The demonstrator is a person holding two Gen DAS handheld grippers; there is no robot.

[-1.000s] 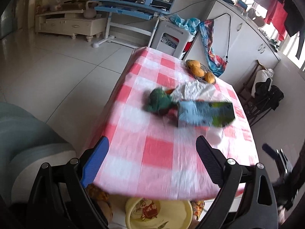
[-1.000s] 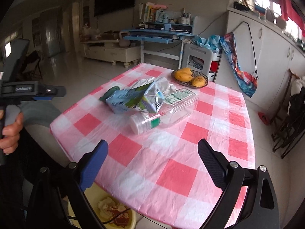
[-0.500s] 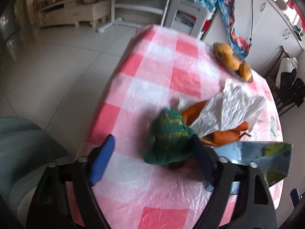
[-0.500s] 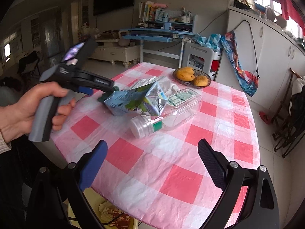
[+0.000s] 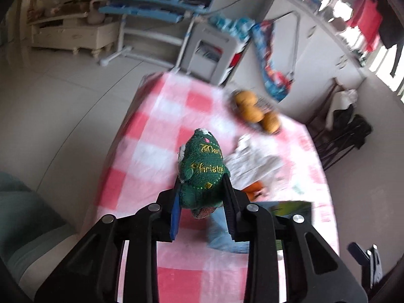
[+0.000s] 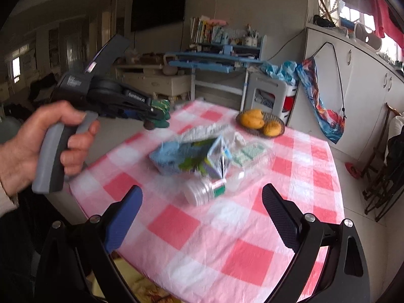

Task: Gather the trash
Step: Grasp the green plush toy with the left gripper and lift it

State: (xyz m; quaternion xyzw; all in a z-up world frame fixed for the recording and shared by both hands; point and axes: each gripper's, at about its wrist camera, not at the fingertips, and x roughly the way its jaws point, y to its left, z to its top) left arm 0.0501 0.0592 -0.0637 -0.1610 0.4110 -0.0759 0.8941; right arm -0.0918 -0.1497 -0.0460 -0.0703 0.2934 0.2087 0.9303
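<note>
A green plush toy point(image 5: 202, 174) stitched with "Merry Christmas" sits between the pads of my left gripper point(image 5: 200, 178). The jaws are closing and both pads press on its sides. In the right wrist view a hand holds that left gripper point(image 6: 157, 116) above the table's left edge, with the plush point(image 6: 162, 106) off the cloth. A blue carton point(image 6: 186, 159), a clear plastic bottle point(image 6: 209, 189) and a crumpled white bag point(image 5: 255, 161) over carrots point(image 5: 255, 188) lie mid-table. My right gripper point(image 6: 202, 190) hangs open over the near edge, holding nothing.
The table wears a pink-and-white checked cloth point(image 6: 227, 240). A fruit bowl point(image 6: 260, 122) stands at its far side. A yellow basin point(image 6: 141, 290) shows under the near edge. Folding chairs point(image 6: 383, 176) stand to the right, a teal seat point(image 5: 20, 214) to the left.
My left gripper went forward to the green plush, closed around it and raised it off the cloth. The right gripper stayed open in place.
</note>
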